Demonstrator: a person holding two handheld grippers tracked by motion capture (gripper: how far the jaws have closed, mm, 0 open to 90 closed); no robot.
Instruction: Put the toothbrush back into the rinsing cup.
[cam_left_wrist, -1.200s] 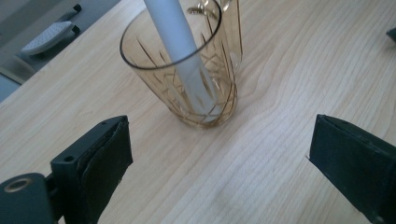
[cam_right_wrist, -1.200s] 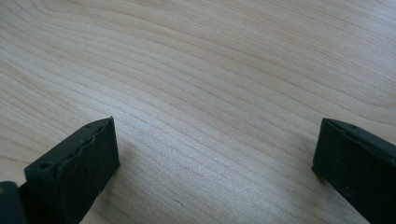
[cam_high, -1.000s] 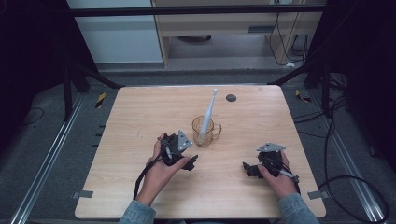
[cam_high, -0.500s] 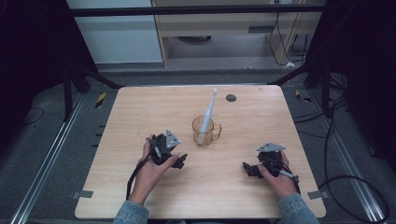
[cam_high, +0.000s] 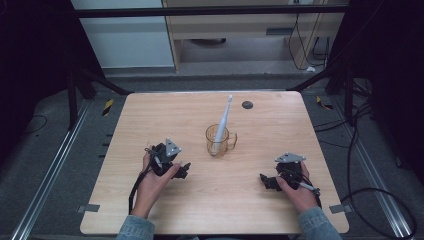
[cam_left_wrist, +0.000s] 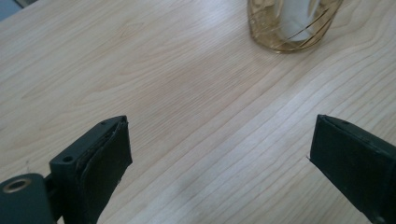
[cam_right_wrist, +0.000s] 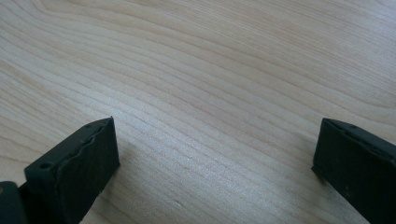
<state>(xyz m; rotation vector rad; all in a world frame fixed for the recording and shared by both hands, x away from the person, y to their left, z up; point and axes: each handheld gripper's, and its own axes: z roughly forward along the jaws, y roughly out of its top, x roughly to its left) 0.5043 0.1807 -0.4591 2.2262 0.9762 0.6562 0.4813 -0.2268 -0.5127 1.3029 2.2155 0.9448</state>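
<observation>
Glass mug (cam_high: 218, 140) stands between and beyond wide-open left gripper (cam_high: 183, 170) and right gripper (cam_high: 265, 181).

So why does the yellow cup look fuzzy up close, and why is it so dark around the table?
In the left gripper view the glass mug is near the lens, cut off by the top edge and soft. In the high view light falls on the table, and the floor around stays dim.

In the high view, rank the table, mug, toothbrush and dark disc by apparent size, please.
1. Table, by far the largest.
2. Toothbrush, longer than the mug is tall, though it leans, so its true length is unsure.
3. Mug, wider but shorter.
4. Dark disc, smallest.
</observation>
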